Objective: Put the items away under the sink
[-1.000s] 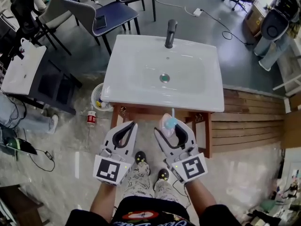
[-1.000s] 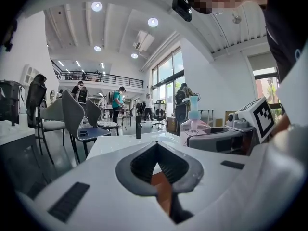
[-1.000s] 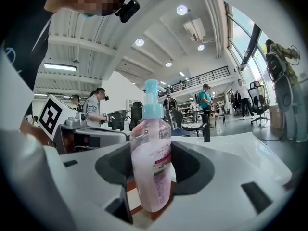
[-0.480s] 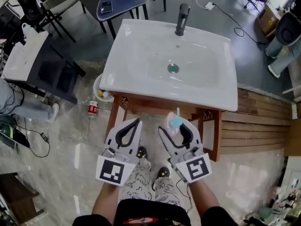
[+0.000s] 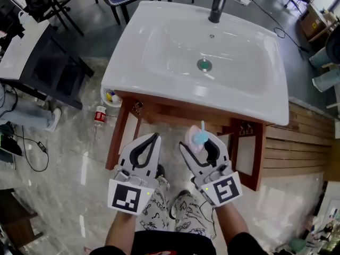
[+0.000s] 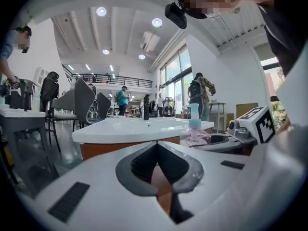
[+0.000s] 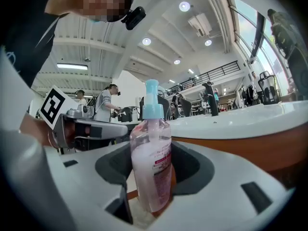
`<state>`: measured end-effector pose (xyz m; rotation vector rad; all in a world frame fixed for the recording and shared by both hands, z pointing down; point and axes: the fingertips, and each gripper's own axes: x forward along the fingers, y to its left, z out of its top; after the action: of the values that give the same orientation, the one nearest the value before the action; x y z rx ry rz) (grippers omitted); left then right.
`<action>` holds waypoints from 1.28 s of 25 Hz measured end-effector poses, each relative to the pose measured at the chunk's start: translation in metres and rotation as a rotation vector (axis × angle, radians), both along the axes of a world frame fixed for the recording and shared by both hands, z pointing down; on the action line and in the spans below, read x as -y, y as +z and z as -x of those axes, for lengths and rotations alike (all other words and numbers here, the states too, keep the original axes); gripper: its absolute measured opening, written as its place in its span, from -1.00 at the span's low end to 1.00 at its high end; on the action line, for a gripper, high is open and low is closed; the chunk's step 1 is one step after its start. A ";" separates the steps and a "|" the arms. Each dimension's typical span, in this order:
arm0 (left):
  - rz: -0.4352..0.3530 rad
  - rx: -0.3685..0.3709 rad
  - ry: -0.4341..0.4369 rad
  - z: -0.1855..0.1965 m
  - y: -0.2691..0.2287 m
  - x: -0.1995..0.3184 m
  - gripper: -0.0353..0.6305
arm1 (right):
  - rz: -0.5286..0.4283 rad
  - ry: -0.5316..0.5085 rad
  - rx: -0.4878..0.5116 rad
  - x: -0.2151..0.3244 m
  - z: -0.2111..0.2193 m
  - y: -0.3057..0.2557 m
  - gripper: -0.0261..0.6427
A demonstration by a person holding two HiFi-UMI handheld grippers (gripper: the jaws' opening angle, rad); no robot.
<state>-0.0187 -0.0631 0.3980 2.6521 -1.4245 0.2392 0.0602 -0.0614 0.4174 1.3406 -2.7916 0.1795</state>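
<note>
Pink liquid in a clear plastic pump bottle with a pale blue pump head (image 7: 150, 160): the bottle stands upright between the jaws of the right gripper (image 7: 151, 189). The jaws are clenched on its lower body, one on each side. In the head view the bottle (image 5: 194, 138) sits at the tips of the right gripper (image 5: 201, 143), pump uppermost.

The left gripper (image 6: 158, 148) has its jaws brought together, tips meeting, with nothing between them. In the head view the left gripper (image 5: 153, 139) is level with the right one and just beside it, apart from it. From the left gripper view the bottle (image 6: 194, 132) shows to the right of the left jaws.

The white ceramic sink basin (image 5: 175, 52) lies ahead of both pairs of jaws, on a reddish-brown wooden stand (image 5: 121, 134). A black tap (image 5: 218, 4) stands at the basin's far edge. A small red and white can (image 5: 100, 115) lies on the floor, ahead and to the left of the left jaws.
</note>
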 end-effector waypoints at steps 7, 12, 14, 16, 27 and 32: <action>-0.022 0.000 -0.027 0.003 0.049 0.011 -0.88 | -0.025 -0.039 -0.002 0.011 0.004 0.048 -0.23; -0.065 -0.017 -0.031 0.000 0.083 0.024 -0.88 | -0.064 -0.080 0.005 0.019 0.011 0.082 -0.23; -0.073 -0.020 -0.035 0.000 0.100 0.027 -0.88 | -0.074 -0.097 0.009 0.021 0.013 0.094 -0.23; -0.074 -0.024 -0.037 -0.001 0.120 0.029 -0.88 | -0.080 -0.114 0.002 0.023 0.015 0.109 -0.23; -0.153 0.003 -0.078 0.007 0.196 0.042 -0.88 | -0.101 -0.214 0.030 0.048 0.029 0.189 -0.23; -0.184 -0.021 -0.080 0.006 0.210 0.039 -0.88 | -0.117 -0.225 0.057 0.047 0.026 0.208 -0.23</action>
<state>-0.0243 -0.1026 0.6079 2.7221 -1.6143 0.0757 0.0345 -0.1088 0.6252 1.0432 -3.0146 0.0482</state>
